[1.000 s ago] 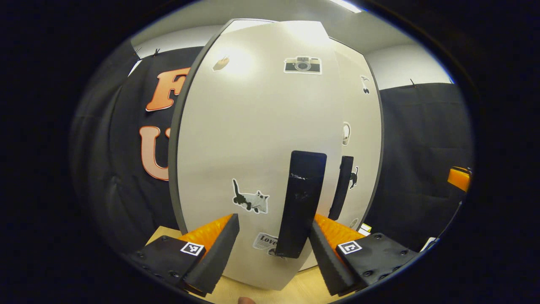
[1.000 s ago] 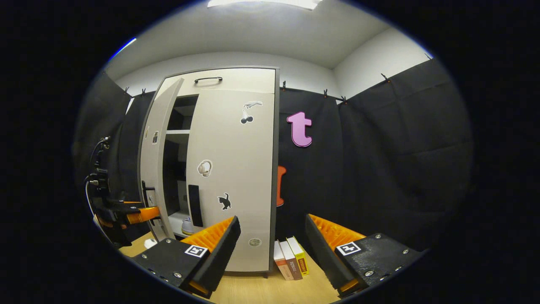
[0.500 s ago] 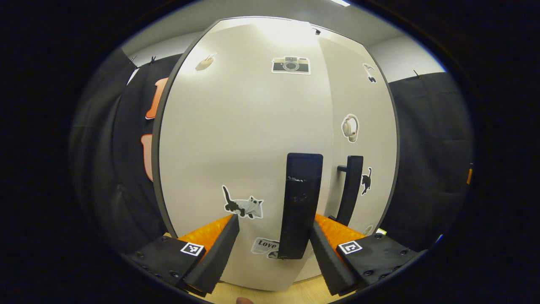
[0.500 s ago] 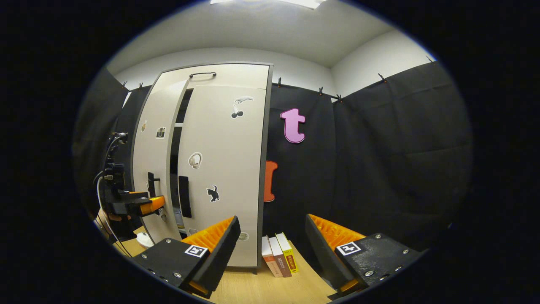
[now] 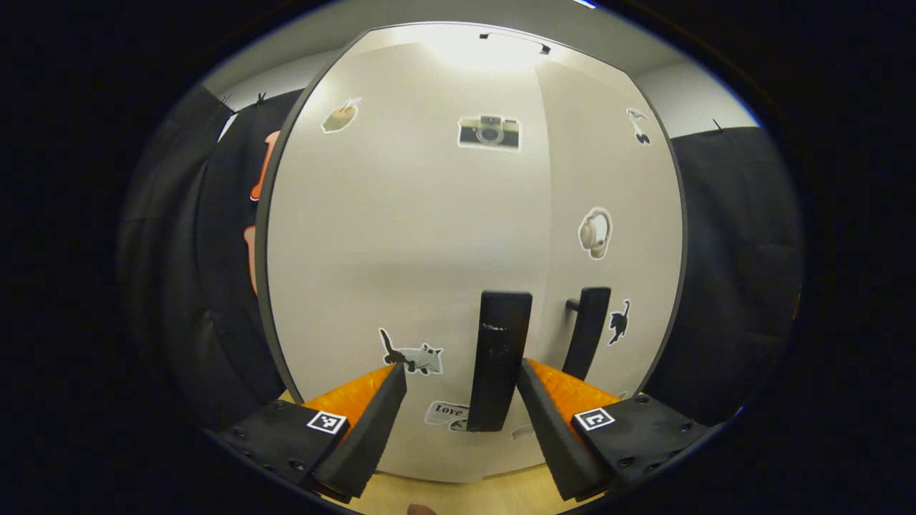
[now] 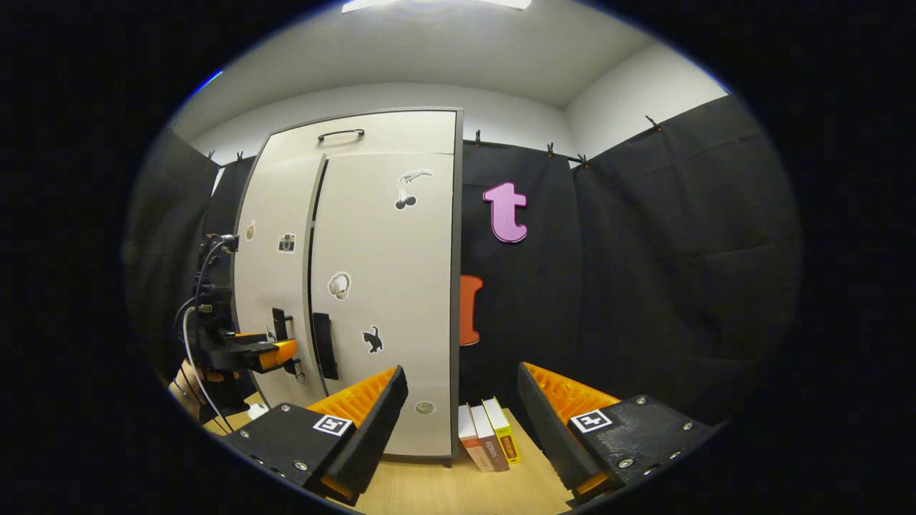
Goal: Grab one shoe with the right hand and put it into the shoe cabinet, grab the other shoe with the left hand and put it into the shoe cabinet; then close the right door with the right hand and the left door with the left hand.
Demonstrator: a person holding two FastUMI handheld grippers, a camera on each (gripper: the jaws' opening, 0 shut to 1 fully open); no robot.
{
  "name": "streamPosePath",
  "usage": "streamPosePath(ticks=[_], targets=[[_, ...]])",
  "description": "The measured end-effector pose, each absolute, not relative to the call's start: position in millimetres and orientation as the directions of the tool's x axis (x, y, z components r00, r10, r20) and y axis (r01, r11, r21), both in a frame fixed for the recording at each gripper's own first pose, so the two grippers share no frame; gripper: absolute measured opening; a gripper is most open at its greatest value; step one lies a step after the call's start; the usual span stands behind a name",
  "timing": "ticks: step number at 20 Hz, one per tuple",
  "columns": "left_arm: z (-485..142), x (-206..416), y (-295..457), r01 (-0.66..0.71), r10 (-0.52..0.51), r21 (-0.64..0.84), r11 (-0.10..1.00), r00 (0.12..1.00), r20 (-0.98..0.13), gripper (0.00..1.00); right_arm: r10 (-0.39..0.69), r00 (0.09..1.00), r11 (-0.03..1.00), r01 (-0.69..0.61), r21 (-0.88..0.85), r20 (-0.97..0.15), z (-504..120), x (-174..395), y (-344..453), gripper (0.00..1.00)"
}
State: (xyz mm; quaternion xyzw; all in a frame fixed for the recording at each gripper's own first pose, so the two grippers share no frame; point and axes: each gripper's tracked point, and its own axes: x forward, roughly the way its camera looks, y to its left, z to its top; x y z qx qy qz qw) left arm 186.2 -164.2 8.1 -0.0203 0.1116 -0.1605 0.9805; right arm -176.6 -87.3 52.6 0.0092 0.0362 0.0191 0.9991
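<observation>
Seemingly the closing step is all but done. The left tool [image 5: 458,390] is held spread wide against the left door [image 5: 401,236], with that door's handle [image 5: 499,357] standing between its fingers but not pinched — a push, by the look of it, not a grip. Just beyond, the right door [image 6: 386,286] sits shut, a thin dark seam left between the two. The right tool [image 6: 461,400] is likewise spread and empty, held well back from the shoe cabinet [image 6: 386,136]. The shoes are hidden — presumably inside.
</observation>
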Motion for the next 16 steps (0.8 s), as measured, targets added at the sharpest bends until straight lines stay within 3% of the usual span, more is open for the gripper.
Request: streamPosePath(ticks=[3,5,6,7,16], targets=[[61,151,-126,0.286,-0.294,-0.069,0.956,0.939,-0.178,1.0,0.087,0.995,0.996,-0.085,0.035,-0.047,83,-176,-80,0.99],[103,133,-91,0.252,-0.252,-0.021,0.968,0.959,-0.127,0.99,0.117,0.993,0.993,-0.116,0.031,-0.026,105,-176,-74,0.95],[123,124,-71,0.224,-0.223,-0.005,0.975,0.97,-0.1,0.99,0.126,0.992,0.992,-0.126,0.024,-0.016,114,-177,-72,0.99],[143,114,-49,0.193,-0.192,0.006,0.981,0.978,-0.077,1.0,0.134,0.991,0.991,-0.134,0.023,-0.008,123,-177,-69,0.95],[267,22,150,-0.114,0.11,0.036,0.993,0.989,0.099,1.0,0.201,0.977,0.979,-0.199,-0.035,0.066,199,-188,-29,0.95]])
